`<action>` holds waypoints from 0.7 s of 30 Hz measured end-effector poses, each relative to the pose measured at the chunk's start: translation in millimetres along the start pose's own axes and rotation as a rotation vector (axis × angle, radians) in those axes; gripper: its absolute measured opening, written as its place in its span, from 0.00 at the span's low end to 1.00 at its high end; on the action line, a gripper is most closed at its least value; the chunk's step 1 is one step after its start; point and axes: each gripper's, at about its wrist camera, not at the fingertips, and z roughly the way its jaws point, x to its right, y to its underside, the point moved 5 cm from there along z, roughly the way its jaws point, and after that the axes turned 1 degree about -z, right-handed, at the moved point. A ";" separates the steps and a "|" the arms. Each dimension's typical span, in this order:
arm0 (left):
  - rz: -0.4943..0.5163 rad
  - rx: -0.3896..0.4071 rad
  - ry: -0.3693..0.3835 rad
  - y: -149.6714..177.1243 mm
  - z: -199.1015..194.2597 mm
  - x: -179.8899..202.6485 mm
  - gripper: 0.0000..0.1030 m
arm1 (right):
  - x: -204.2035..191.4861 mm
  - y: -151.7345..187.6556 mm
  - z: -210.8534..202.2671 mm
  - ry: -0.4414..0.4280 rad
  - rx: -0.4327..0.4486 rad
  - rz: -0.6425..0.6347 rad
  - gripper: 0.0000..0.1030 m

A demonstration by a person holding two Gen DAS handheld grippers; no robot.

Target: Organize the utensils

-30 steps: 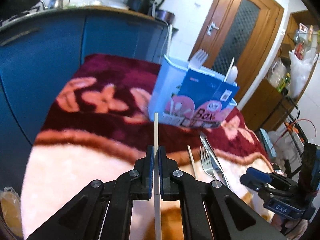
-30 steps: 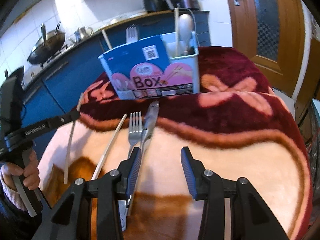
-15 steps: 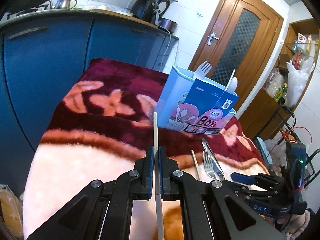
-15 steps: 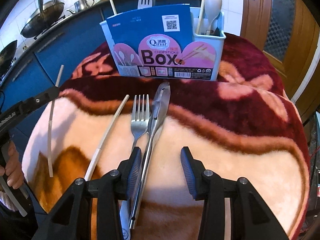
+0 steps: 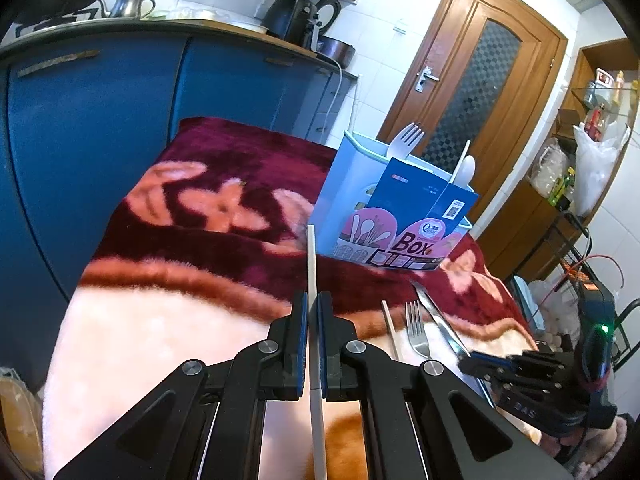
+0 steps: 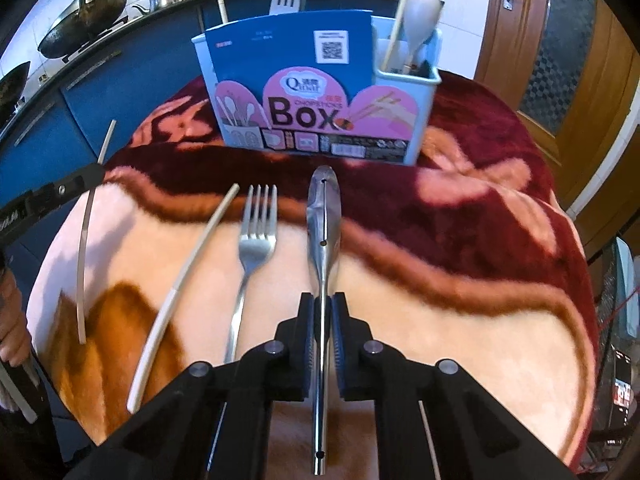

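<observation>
The left gripper [image 5: 312,314] pinches a pale chopstick [image 5: 311,264] between its fingers, long axis pointing toward the utensil box [image 6: 320,92]. The right gripper [image 6: 323,316] clamps a steel knife [image 6: 323,224], tip toward the box. Beside the knife a fork [image 6: 256,240] and second chopstick [image 6: 188,276] lie on the plush blanket [image 6: 460,256]. Blue cabinets [image 5: 100,120] stand behind the box; its contents are partly hidden.

Bright cool daylight, soft shadows, strong fisheye bending, dark vignetted corners, slight motion blur at edges
</observation>
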 end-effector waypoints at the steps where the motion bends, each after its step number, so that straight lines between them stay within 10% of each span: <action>1: -0.002 0.001 0.000 -0.3 0.1 -0.3 0.04 | 1.7 4.1 -2.8 -0.001 -0.010 0.003 0.10; 10: 0.000 0.004 0.006 -2.8 0.4 4.9 0.04 | 3.0 0.0 -11.3 -0.023 -0.028 0.005 0.33; 21: 0.029 0.015 0.008 -9.6 -0.3 13.7 0.04 | 6.3 -33.9 25.6 -0.018 -0.104 -0.011 0.33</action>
